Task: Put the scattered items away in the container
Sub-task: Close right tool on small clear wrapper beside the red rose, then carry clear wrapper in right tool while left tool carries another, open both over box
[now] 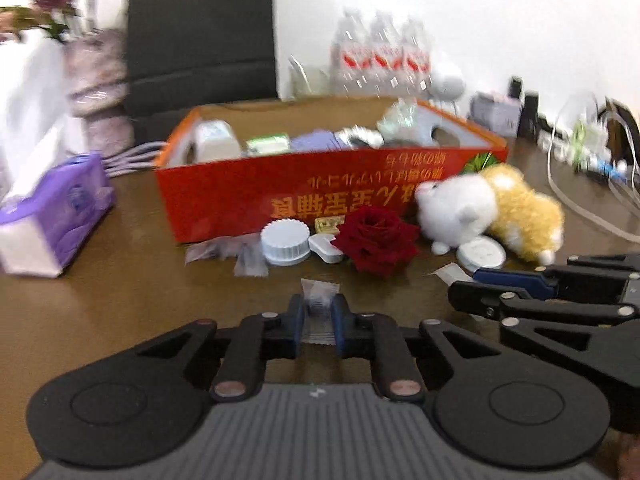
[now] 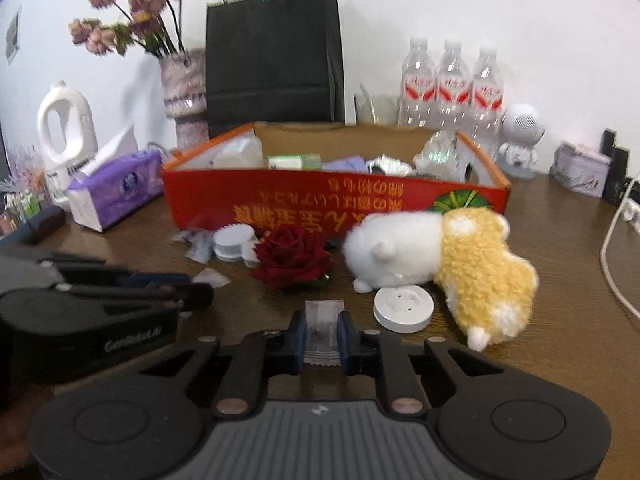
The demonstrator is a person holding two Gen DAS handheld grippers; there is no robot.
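Note:
The red cardboard box stands on the brown table and holds several items. In front of it lie a red rose, a white-and-yellow plush toy, a white ribbed cap, a flat white disc and clear wrappers. My left gripper is shut on a small clear sachet. My right gripper is shut on a like clear sachet. Each gripper shows in the other's view, the right one and the left one.
A purple tissue pack lies left of the box. Behind are a black bag, a vase of flowers, three water bottles, a white jug, a white figurine and cables.

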